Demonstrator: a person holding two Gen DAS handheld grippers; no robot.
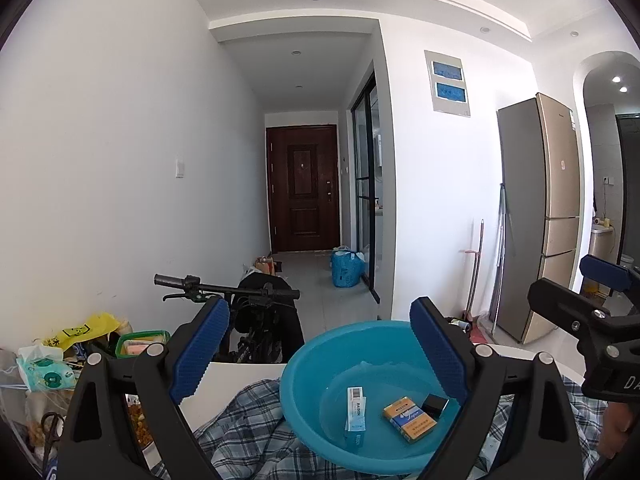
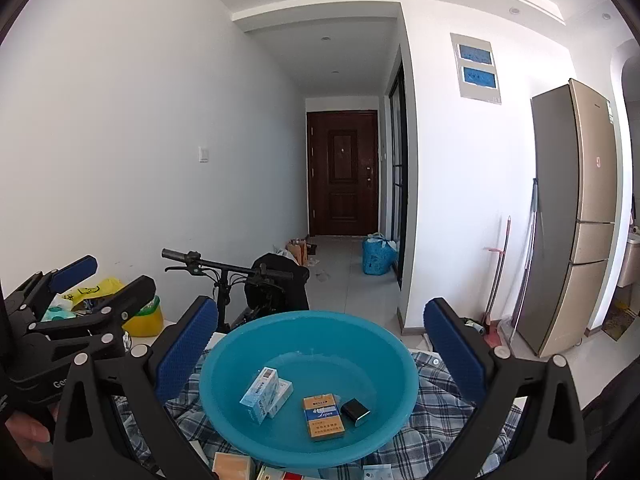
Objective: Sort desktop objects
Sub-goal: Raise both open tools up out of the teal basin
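Note:
A blue plastic basin (image 1: 304,400) (image 2: 360,344) rests on a plaid cloth. It holds a light-blue carton (image 1: 355,412) (image 2: 262,394), an orange-and-blue pack (image 1: 410,418) (image 2: 323,416) and a small black box (image 1: 435,403) (image 2: 355,410). My left gripper (image 1: 320,352) hovers just before the basin, open, with no object between its blue pads (image 1: 200,352). My right gripper (image 2: 320,344) stands open the same way, its pads (image 2: 456,352) flanking the basin's rim without touching it. Each gripper shows in the other's view: the right gripper (image 1: 580,284) at the right, the left gripper (image 2: 104,280) at the left.
The plaid cloth (image 1: 240,420) covers a white table (image 1: 224,380). More small boxes (image 2: 232,466) lie at the near edge. Yellow bags (image 1: 84,330), tissue packs (image 1: 44,372) and a green-lidded tub (image 1: 140,342) crowd the left. A bicycle handlebar (image 1: 224,288) stands behind the table.

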